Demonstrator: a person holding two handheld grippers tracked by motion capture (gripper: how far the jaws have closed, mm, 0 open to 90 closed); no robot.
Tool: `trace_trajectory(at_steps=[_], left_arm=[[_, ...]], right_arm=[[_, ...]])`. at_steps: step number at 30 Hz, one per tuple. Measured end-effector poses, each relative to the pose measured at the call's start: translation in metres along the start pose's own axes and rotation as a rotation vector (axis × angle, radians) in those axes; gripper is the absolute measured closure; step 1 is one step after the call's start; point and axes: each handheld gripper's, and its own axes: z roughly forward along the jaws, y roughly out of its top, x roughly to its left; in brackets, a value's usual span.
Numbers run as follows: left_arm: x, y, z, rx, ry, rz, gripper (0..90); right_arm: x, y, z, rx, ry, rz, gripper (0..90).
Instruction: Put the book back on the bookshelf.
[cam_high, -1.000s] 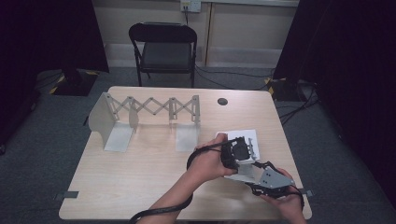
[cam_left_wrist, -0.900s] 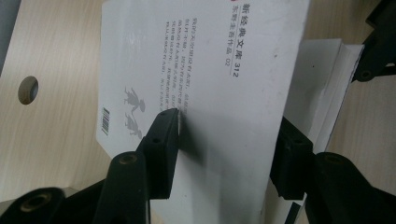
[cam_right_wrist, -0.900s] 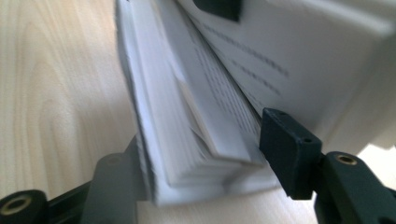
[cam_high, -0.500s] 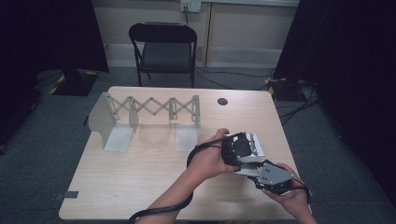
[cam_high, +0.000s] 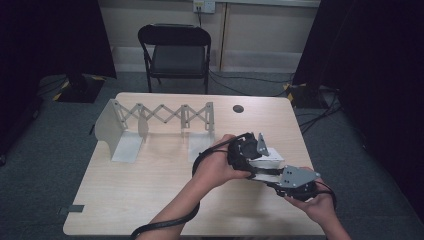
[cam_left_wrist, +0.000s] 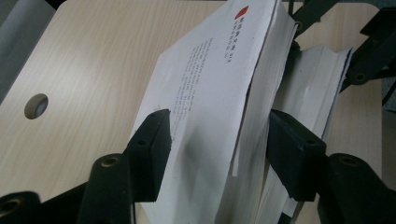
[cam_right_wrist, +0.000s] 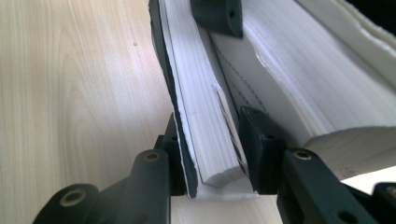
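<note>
Here the thick book (cam_high: 265, 159) is raised off the desk (cam_high: 150, 185), not yet in the folding rack (cam_high: 160, 117); right gripper (cam_right_wrist: 212, 154) jaws pinch one page block, left gripper (cam_left_wrist: 219, 144) jaws, just opening, straddle another loosely

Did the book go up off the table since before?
Yes. The book has tipped up off the table, toward the folding rack, between both grippers.

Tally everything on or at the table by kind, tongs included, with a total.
Tongs: 2, left tongs and right tongs
Books: 1, thick white book held between them
Expandable file racks: 1, white rack
Folding chairs: 1, black chair
Total: 5
</note>
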Motion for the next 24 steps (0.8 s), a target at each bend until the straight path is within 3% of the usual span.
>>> trace_trajectory(at_steps=[4,8,24], left_arm=[[0.007,0.000,-0.017,-0.026,0.009,-0.029,36.1],[0.010,-0.010,-0.026,-0.041,0.011,-0.048,31.2],[0.017,-0.056,-0.033,-0.041,0.002,-0.104,21.7]], right_arm=[[-0.004,-0.002,-0.002,-0.009,0.007,0.019,66.0],[-0.008,-0.001,-0.002,-0.007,0.018,0.031,66.1],[-0.041,0.009,-0.006,0.020,0.098,0.129,67.4]])
